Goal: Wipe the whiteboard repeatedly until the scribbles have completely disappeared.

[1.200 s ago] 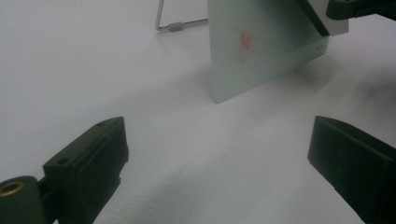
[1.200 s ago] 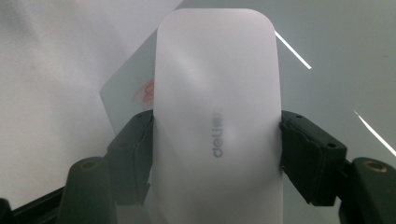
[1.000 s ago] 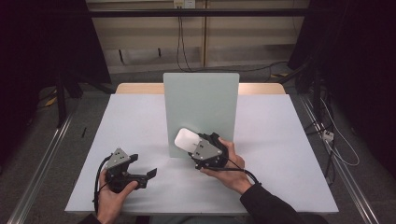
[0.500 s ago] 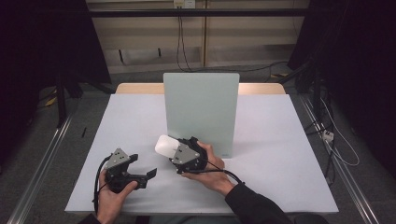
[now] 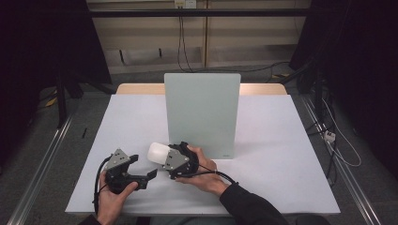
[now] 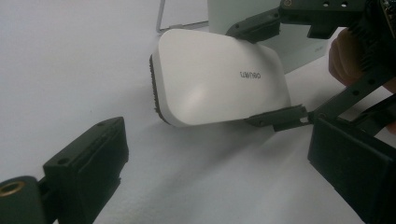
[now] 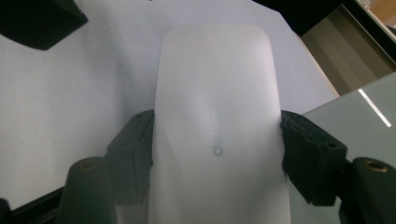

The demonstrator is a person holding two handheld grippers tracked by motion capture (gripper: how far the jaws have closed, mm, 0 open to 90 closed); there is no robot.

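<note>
The right gripper (image 5: 165,158) has its two black jaws clamped on the long sides of a white whiteboard eraser (image 5: 157,153), a rounded oblong block with a dark felt strip along its underside and a small grey brand mark on its top face. In the right gripper view the eraser (image 7: 215,112) runs straight out from between the jaws, each pad pressed against one flank about halfway along its length, and the far rounded end sticks out well past the fingertips. The left gripper (image 5: 144,168) rests low over the white table (image 5: 281,159) in the person's left hand (image 5: 109,199), its jaws spread apart and holding nothing. From the left gripper view the eraser (image 6: 219,84) lies just ahead of these open jaws and a little to their far side, tilted, with its felt edge turned toward the left jaw and the right gripper's thin fingertips gripping it above and below. Behind the right gripper, close to the person's right hand (image 5: 202,169), a pale green-grey board (image 5: 202,112) stands upright on the table.
</note>
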